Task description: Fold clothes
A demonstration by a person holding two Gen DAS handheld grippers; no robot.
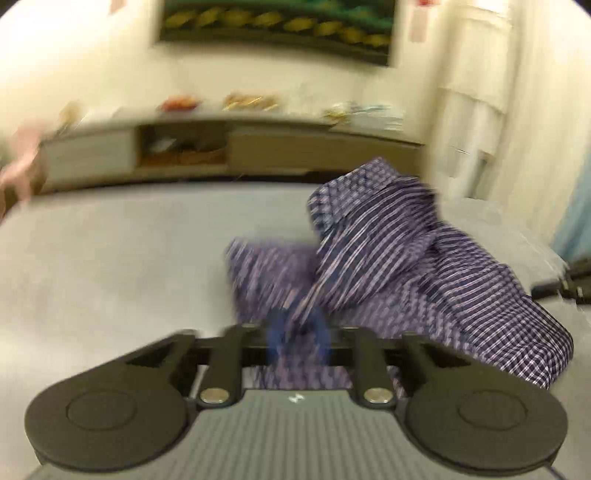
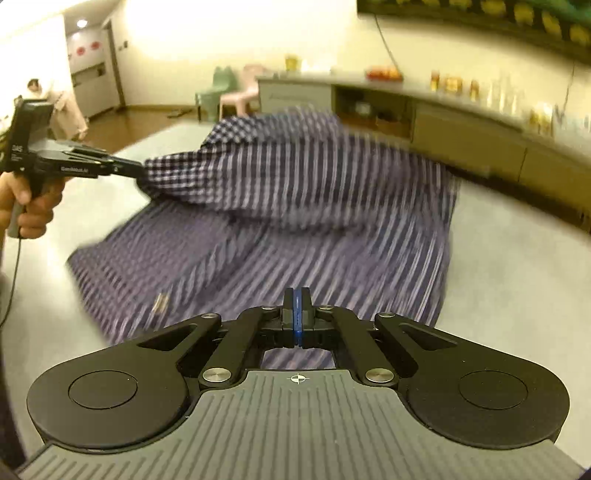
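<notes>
A: Left wrist view is motion-blurred, but we can see our left gripper (image 1: 299,334) with its blue fingers (image 1: 320,332) clamped on a bunch of the plaid shirt (image 1: 424,258), which is lifted off the grey worktop (image 1: 110,266).

B: Right wrist view agrees. We see the left gripper (image 2: 138,171) from the side, pinching a raised corner of the shirt (image 2: 295,206), with a hand (image 2: 33,206) on its handle. The rest of the shirt drapes down onto the worktop (image 2: 517,280).

A: Right gripper (image 2: 297,317)?

B: Fingers pressed together. We can't tell whether any cloth is caught between them; the shirt lies right under them.

A: Surroundings?

B: Low cabinet (image 2: 461,136) behind the worktop with cluttered items on top, a dark framed picture (image 1: 277,29) above it, pink and green chairs (image 2: 236,92) beyond the far edge.
</notes>
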